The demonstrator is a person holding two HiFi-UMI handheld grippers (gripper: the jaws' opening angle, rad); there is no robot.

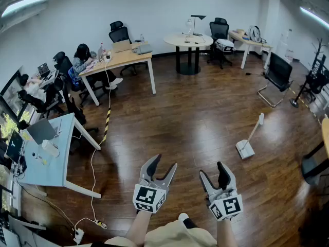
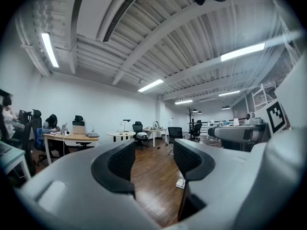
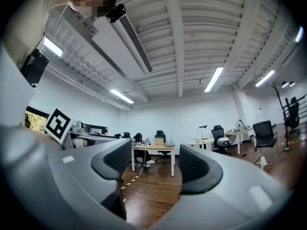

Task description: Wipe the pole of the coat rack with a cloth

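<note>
Dark wooden floor (image 1: 195,122) lies beneath the left gripper (image 1: 165,162), its jaws released and empty; the right gripper (image 1: 212,170) beside it likewise (jaws parted on nothing); the coat rack (image 1: 313,78) stands well apart, far right.

The head view looks steeply down on the dark wooden plank floor (image 1: 205,117), with the left gripper (image 1: 165,161) and right gripper (image 1: 212,169) close below. Each gripper view faces level and low. All three share the light wooden white-legged desk (image 1: 121,59).
</note>
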